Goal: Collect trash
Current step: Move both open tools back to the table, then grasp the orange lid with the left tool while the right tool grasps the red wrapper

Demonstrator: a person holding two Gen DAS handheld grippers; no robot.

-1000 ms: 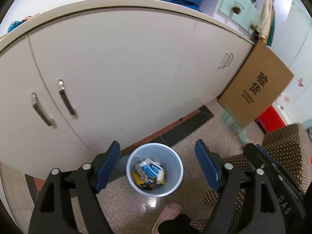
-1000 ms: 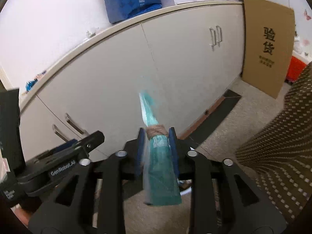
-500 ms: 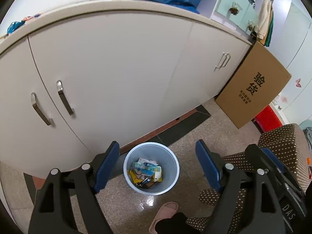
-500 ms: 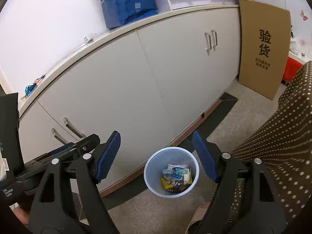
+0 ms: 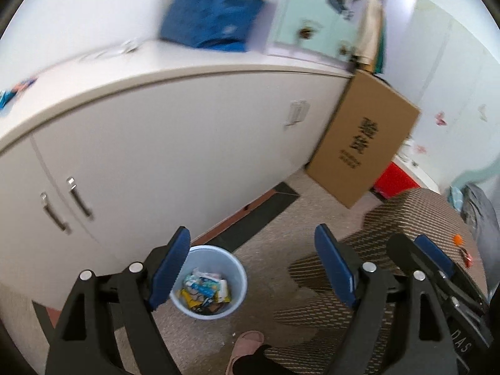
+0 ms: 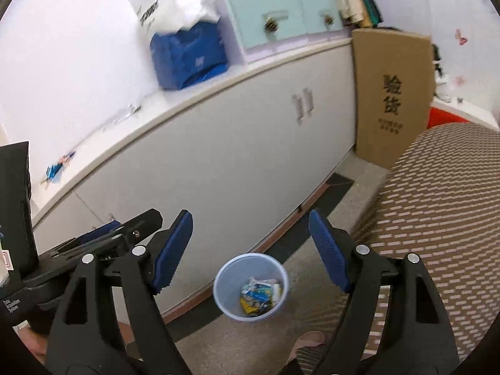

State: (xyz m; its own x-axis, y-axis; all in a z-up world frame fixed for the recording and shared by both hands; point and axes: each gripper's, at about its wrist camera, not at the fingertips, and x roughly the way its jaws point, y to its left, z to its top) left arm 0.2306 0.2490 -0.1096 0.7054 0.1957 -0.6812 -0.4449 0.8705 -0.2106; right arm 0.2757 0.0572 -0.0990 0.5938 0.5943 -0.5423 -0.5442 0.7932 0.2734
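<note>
Two matte black, triangular-framed handheld grippers, the left gripper [image 5: 251, 264] and the right gripper [image 6: 250, 248], each carry ribbed blue rubber pads [image 6: 173, 247] on their fingers and silver round pivot screws [image 5: 135, 267]. White lettering marks a black housing. A pink slipper [image 5: 245, 345] covers the person's foot, below dark trousers.
</note>
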